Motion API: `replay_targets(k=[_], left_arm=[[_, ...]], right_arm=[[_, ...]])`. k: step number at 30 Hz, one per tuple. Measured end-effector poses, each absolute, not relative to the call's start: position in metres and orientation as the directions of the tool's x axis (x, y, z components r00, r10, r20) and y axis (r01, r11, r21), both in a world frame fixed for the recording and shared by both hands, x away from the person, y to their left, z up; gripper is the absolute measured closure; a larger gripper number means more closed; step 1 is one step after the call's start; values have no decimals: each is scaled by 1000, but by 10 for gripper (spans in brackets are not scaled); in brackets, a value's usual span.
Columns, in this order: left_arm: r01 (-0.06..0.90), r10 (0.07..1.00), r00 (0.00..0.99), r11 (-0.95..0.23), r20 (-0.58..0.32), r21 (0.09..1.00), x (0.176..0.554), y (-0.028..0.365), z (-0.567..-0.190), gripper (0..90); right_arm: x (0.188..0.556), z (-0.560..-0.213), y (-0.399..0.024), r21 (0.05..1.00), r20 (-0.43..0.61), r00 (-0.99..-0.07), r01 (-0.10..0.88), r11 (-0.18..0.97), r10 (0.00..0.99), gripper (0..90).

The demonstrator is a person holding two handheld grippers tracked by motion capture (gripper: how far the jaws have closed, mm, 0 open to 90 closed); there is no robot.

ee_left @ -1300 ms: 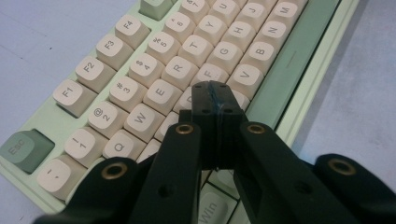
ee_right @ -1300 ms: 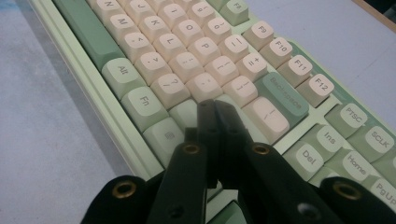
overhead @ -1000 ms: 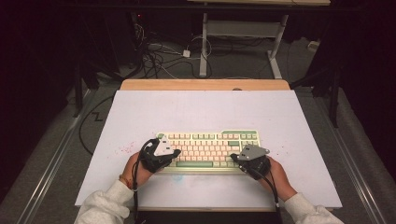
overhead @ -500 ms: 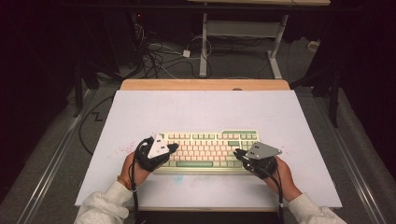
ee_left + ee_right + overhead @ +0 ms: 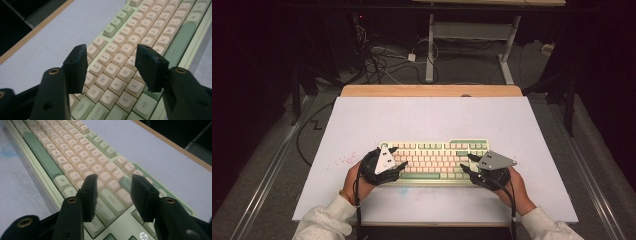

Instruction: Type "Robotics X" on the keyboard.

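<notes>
pale green and cream plastic marks the keyboard (image 5: 433, 161), which is seen from the high view lying square on the white table (image 5: 432, 117), toward the near edge. the left gripper (image 5: 395, 158) is held over the keyboard's left end and the right gripper (image 5: 468, 163) over its right end, each gripped by a hand coming up from the bottom. both sets of jaws have just been opening, and nothing is carried between them.

from the left gripper view, the left gripper (image 5: 111, 63) is shown with its jaws spread fairly wide above the letter keys on the left of the keyboard (image 5: 140, 37); the pads hover over the keycaps and no key is pinched.

from the right gripper view, the right gripper (image 5: 113, 188) is shown parted to a moderate gap over the enter and shift keys of the keyboard (image 5: 75, 150), again with nothing clamped.

as a judgement, the work on the keyboard is read as being at a release: it sits flat and straight, and what is left appears to be only a withdrawal of both grippers, or a fresh grip if it is to be shifted further.
</notes>
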State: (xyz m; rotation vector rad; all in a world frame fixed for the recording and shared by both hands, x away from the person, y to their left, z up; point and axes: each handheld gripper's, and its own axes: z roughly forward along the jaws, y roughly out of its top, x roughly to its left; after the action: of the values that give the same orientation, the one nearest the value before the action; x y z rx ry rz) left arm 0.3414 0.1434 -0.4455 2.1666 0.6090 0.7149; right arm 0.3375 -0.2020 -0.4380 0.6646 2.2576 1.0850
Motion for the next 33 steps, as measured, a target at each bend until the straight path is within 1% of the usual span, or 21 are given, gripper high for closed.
replay_targets(k=[1, 2, 3, 5, 7, 9, 12, 13, 20, 22, 33], left_arm=[[191, 620, 726, -597, 297, 779, 341, 143, -446, 331], [192, 623, 723, -596, 298, 780, 341, 143, -446, 314], [194, 625, 724, -592, 293, 782, 341, 143, -446, 271], [194, 624, 725, -591, 291, 783, 341, 142, -446, 239], [197, 620, 731, -593, 286, 781, 341, 142, -446, 190], [196, 615, 733, -600, 291, 775, 341, 141, -447, 179], [187, 605, 740, -605, 294, 774, 339, 140, -448, 148], [184, 603, 741, -605, 295, 775, 339, 140, -447, 148], [177, 608, 739, -591, 290, 787, 340, 139, -445, 149], [168, 610, 731, -596, 306, 785, 340, 137, -443, 149], [141, 613, 716, -597, 335, 790, 336, 143, -435, 149]], right_arm=[[337, -438, -202, 810, -255, -733, 194, 553, 631, 501], [337, -438, -201, 810, -256, -730, 195, 552, 634, 429], [337, -439, -200, 809, -262, -724, 196, 554, 638, 381], [338, -440, -199, 808, -262, -720, 201, 554, 643, 304], [338, -441, -199, 809, -259, -718, 203, 551, 646, 275], [338, -441, -198, 813, -264, -711, 200, 547, 652, 232], [338, -441, -199, 819, -263, -702, 199, 538, 661, 204], [339, -441, -199, 816, -263, -709, 198, 543, 654, 163], [339, -438, -199, 816, -268, -697, 202, 541, 665, 163], [339, -437, -199, 818, -266, -698, 201, 538, 665, 163], [335, -433, -198, 816, -293, -697, 174, 552, 654, 161]])
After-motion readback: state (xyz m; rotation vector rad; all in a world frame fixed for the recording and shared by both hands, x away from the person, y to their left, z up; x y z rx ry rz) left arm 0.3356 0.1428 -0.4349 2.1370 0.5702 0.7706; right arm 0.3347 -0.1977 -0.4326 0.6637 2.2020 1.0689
